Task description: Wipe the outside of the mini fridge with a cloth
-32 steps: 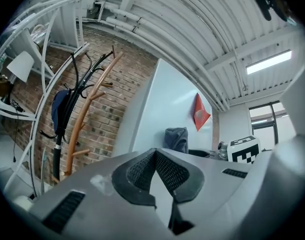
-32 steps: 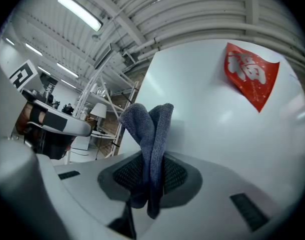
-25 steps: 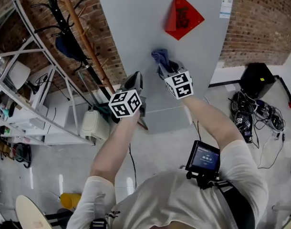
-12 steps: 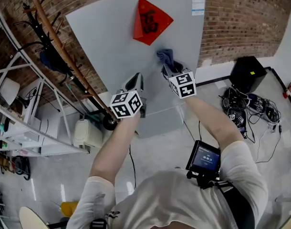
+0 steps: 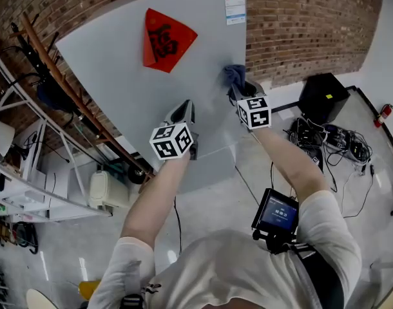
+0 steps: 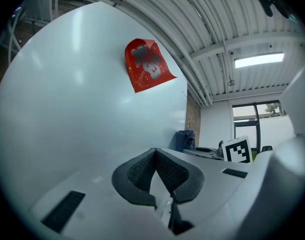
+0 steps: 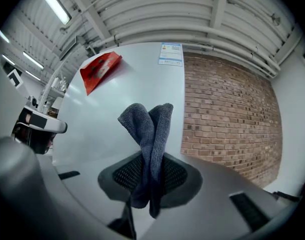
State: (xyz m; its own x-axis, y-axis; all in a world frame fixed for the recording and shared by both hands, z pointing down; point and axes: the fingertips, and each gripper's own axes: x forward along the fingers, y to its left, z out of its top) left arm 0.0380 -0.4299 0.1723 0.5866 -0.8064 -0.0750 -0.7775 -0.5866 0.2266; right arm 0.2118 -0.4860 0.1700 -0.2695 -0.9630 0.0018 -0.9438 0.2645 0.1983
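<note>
Right gripper (image 5: 239, 90): jaws are clamped on a blue-grey knitted cloth (image 7: 148, 134). The cloth is folded double between the pads, and its two free ends stand up past the tips.

Left gripper (image 6: 155, 156): jaws are closed, tips meeting, and I hold nothing between them.

Task object: the pale grey flat-fronted mini fridge (image 5: 119, 89) fills the head view from 10 to 12 o'clock.
- The cloth (image 5: 234, 76) sits at about 1 o'clock in that view, at the fridge's right edge.
- It looks to be against the panel, but I cannot confirm contact from any view.
- The left gripper (image 5: 182, 111) points at the lower middle of the same panel, at 8 o'clock from the cloth and well apart from it.

On the fridge front:
- A red diamond-shaped paper decoration (image 5: 165, 38) lies at 11 o'clock from my left gripper.
- A small white and blue printed label (image 5: 234, 3) is at the upper right corner, at 12 o'clock from the cloth.

A red brick wall (image 5: 306, 24) stands at 3 o'clock from the fridge edge.

From the left gripper view, the cloth (image 6: 184, 139) and the right gripper's marker cube (image 6: 238, 150) show at 3 o'clock.
</note>
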